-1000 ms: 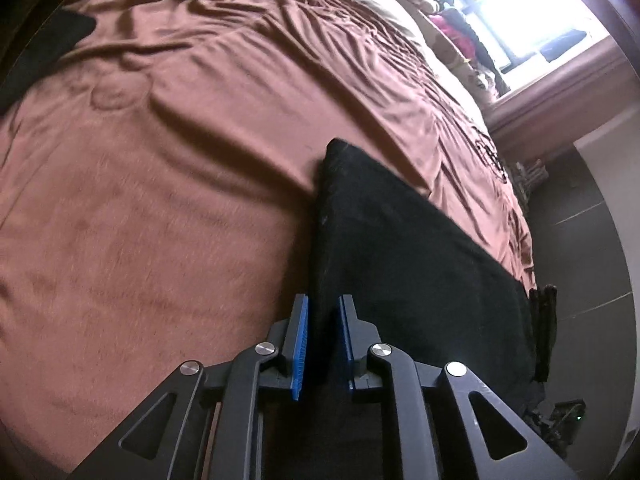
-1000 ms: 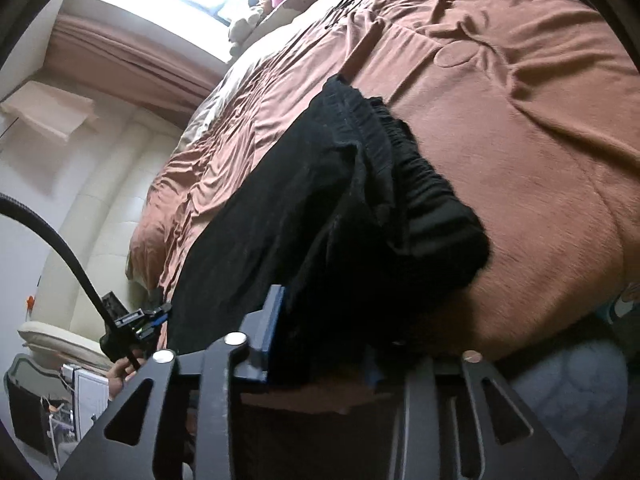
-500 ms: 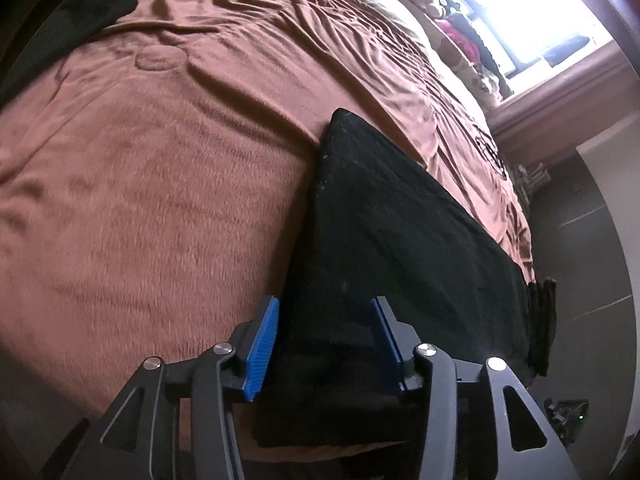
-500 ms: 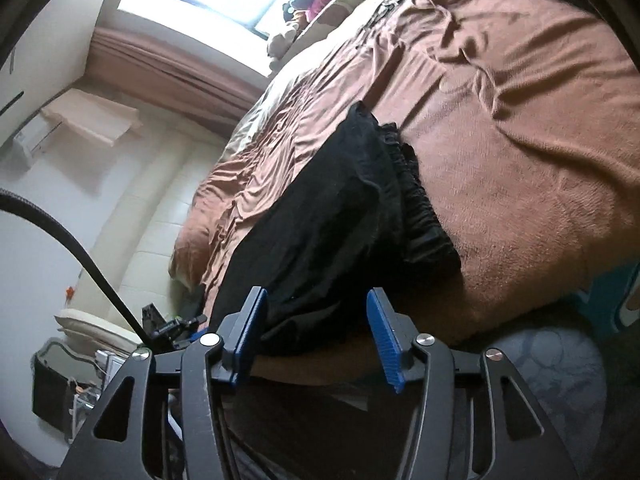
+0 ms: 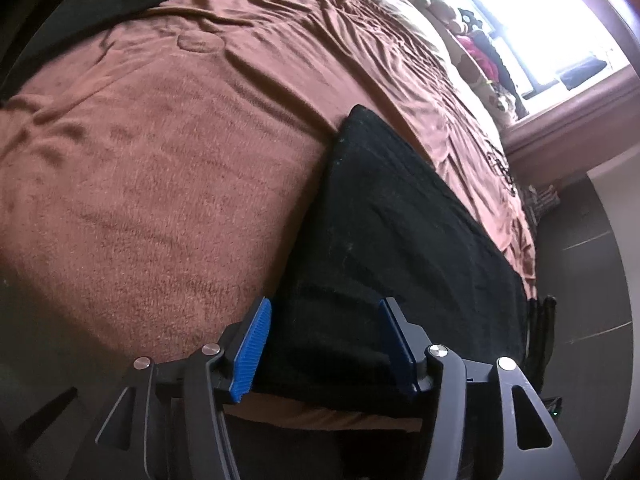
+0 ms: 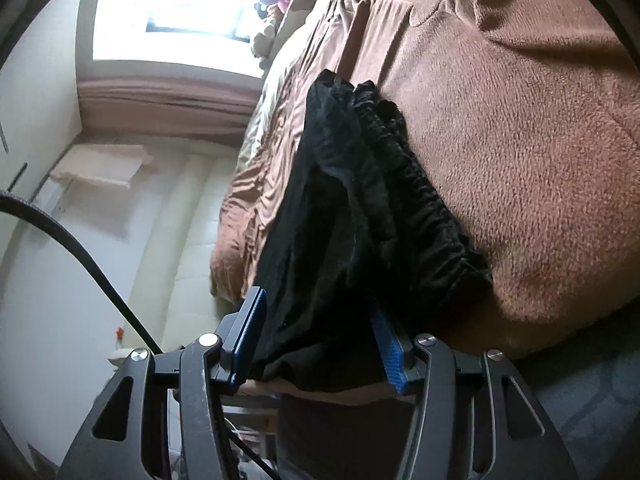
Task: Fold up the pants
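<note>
The black pants (image 5: pixel 392 216) lie folded in a long strip along the near edge of the brown bed cover (image 5: pixel 160 160). My left gripper (image 5: pixel 325 308) hovers over their near end. Its jaws are opening, with cloth between the blue pads (image 5: pixel 252 344) but not pressed by them. In the right wrist view the gathered elastic waistband (image 6: pixel 420 200) of the pants (image 6: pixel 340 220) faces the bed cover (image 6: pixel 520 120). My right gripper (image 6: pixel 318 304) stands open at the bed's edge, and the pants' end hangs loose between its fingers.
Another dark garment (image 5: pixel 100 4) lies at the far corner of the bed. Plush toys (image 5: pixel 472 36) sit below a bright window (image 5: pixel 540 8). Dark floor tiles (image 5: pixel 580 260) run beside the bed. A black cable (image 6: pixel 80 248) crosses the pale wall.
Both grippers were shut on the pants and have let go, their jaws now wide. The left one has slid sideways along the bed edge. The right one has sunk lower.
</note>
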